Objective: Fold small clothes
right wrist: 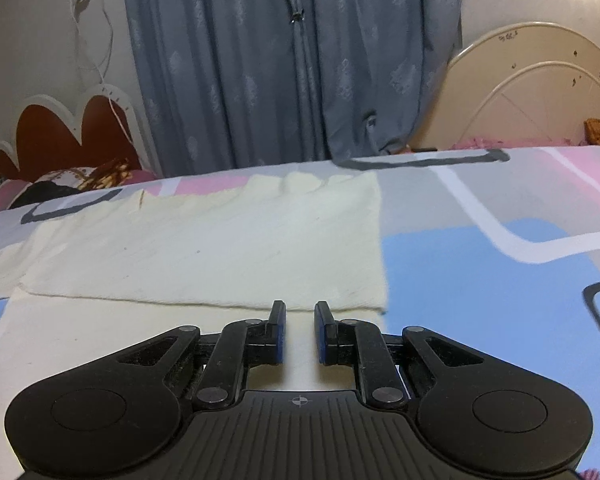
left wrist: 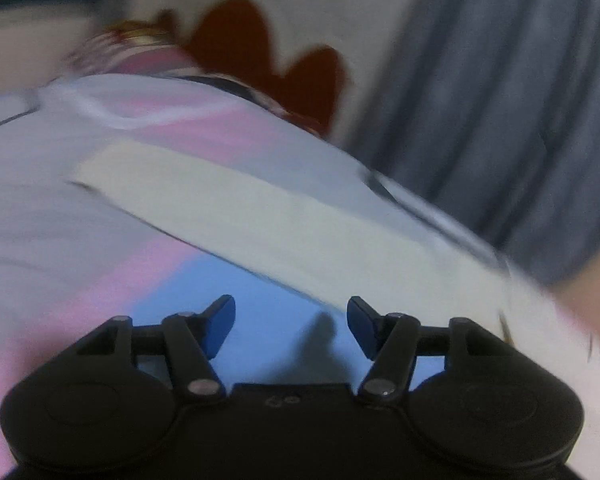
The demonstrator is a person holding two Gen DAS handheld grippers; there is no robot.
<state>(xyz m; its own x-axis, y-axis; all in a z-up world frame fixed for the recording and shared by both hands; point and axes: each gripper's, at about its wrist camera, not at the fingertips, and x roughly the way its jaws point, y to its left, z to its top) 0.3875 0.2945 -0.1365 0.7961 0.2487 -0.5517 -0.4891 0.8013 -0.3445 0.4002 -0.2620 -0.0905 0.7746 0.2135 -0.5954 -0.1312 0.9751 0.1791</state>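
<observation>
Across the patterned bedspread [right wrist: 500, 264], filling mid-frame, lies our cream garment [right wrist: 204, 248], one layer already folded over. We judge another fold is due: our right gripper [right wrist: 299, 330], parted and empty, must pinch its near edge; our left gripper [left wrist: 291, 322] hangs spread, empty.

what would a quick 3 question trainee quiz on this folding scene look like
1. True or false: the right gripper is clamped on the cream garment.
2. Which gripper has its jaws spread wider? A) left gripper B) right gripper
3. Fill in: behind the bed hangs a grey-blue ____.

Key:
1. False; its jaws stand apart with nothing between them, above the garment's near layer.
2. A
3. curtain
</observation>
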